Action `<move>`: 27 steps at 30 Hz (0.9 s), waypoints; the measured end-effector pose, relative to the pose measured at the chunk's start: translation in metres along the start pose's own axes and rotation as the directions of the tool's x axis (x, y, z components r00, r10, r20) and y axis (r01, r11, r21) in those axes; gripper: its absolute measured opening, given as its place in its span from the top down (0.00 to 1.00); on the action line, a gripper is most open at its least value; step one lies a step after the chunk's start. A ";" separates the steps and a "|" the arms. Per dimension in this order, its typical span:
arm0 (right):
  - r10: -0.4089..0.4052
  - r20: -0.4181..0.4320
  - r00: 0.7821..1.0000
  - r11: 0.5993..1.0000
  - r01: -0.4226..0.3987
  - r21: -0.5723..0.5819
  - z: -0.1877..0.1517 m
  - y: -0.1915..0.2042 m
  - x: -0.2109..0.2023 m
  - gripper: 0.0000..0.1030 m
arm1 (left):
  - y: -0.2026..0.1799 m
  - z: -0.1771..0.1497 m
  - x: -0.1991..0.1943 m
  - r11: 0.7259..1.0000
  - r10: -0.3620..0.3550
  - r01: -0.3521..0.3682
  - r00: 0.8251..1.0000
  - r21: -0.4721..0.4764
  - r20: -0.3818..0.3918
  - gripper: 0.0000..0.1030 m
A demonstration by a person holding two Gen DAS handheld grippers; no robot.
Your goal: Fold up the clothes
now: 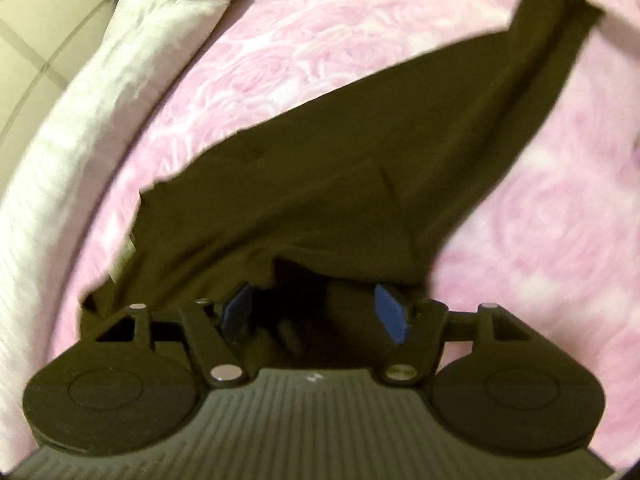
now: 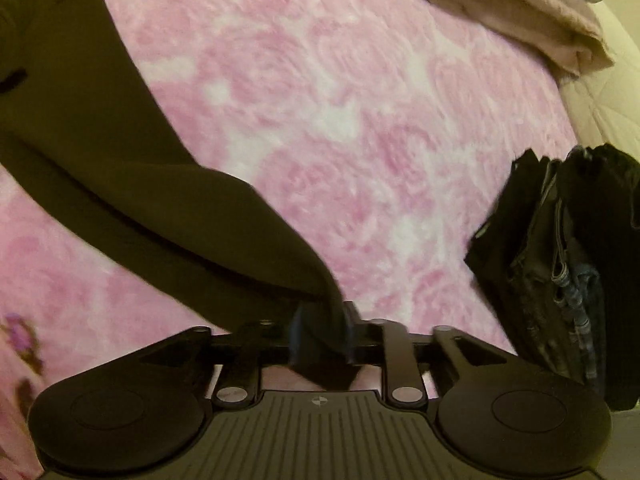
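Observation:
A dark brown garment (image 1: 340, 168) hangs stretched above a pink rose-patterned blanket (image 1: 320, 40). In the left wrist view my left gripper (image 1: 316, 308) stands wide open with its blue pads (image 1: 394, 312) apart, and the garment's edge drapes over the gap between them. The cloth narrows up toward the far top right. In the right wrist view my right gripper (image 2: 322, 340) is shut on a bunched end of the same garment (image 2: 120, 168), which runs off to the upper left over the blanket (image 2: 360, 120).
A white quilt (image 1: 100, 100) lies along the blanket's left side, with tiled floor beyond. A stack of folded dark clothes (image 2: 560, 272) sits at the right. A folded pinkish-beige item (image 2: 512, 12) lies at the far top right.

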State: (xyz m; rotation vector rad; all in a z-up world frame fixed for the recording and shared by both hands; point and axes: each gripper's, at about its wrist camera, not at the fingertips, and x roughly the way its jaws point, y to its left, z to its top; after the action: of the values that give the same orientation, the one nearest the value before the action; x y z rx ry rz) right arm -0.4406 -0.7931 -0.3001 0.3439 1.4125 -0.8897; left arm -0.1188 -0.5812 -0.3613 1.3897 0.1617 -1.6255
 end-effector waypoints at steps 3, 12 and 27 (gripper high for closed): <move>0.025 0.018 1.000 1.000 -0.025 0.012 0.001 0.011 -0.009 0.67 | -0.007 -0.006 0.012 0.974 0.071 -0.073 0.997 0.217 0.015 0.41; 0.109 0.064 0.992 0.994 -0.110 0.012 0.018 0.057 -0.030 0.66 | 0.057 -0.010 -0.006 0.992 0.101 -0.098 0.994 -0.074 0.038 0.93; 0.281 0.103 0.954 0.956 -0.269 -0.120 0.054 0.264 -0.082 0.64 | 0.336 -0.373 -0.170 0.480 0.477 -0.692 0.722 -0.539 -0.501 0.76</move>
State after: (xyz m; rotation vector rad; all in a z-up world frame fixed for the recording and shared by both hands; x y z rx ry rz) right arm -0.2091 -0.6335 -0.2904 0.3912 1.2583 -0.5956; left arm 0.3615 -0.4295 -0.1964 0.8903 0.3776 -0.6218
